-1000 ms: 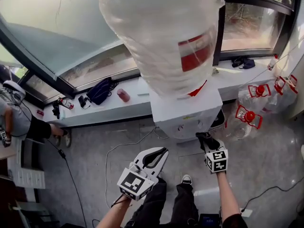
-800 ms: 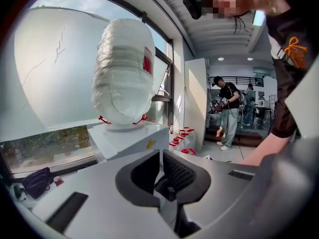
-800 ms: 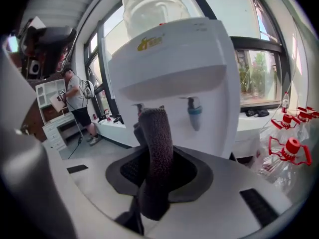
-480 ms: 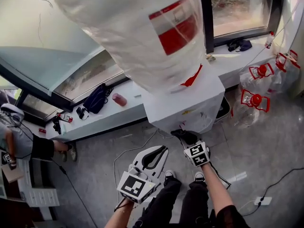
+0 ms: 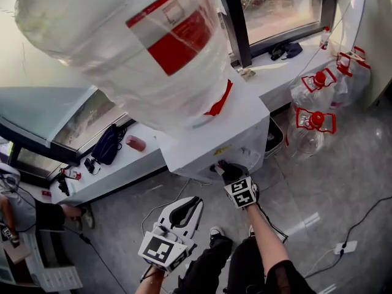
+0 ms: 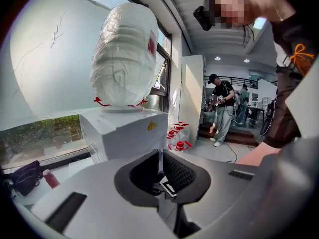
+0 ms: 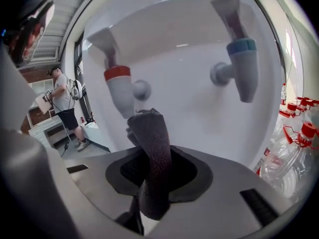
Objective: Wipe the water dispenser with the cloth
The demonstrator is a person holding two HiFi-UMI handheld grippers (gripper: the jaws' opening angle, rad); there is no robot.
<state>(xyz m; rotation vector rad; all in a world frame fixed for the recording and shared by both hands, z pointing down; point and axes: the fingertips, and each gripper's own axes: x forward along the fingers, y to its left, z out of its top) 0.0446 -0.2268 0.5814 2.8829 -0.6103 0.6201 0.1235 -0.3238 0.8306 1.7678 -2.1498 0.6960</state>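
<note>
one second has carried the right gripper (image 5: 228, 169) up from the open floor in front of the white box-shaped water dispenser (image 5: 245, 118) to its front face. the dark grey towelling cloth (image 7: 152, 143) is pinched upright in that claw. it now stands just before the recessed white panel, close under the red-collared tap (image 7: 118, 91) and to the left of the blue-collared tap (image 7: 242, 63). i cannot tell whether the cloth already touches the panel, but it looks very near. i take this to mean the approach is over and the wiping strokes are about to begin.

the left gripper (image 5: 195, 202) has stayed low and back from the machine, its claw pressed together on nothing, and has no part in the work yet.

both taps jut out from the panel, so a sideways sweep would likely catch the cloth on a spout. the bare stretch between and below them looks like the easier path. the top edge of the dispenser overhangs the recess, and the large plastic-wrapped water bottle with a red label (image 5: 122, 48) sits above it. clear plastic jugs with red caps (image 5: 312, 124) crowd the floor on the dispenser's right, and a grey window ledge (image 5: 122, 161) runs off behind it on the left. the grey floor in front lies open.
</note>
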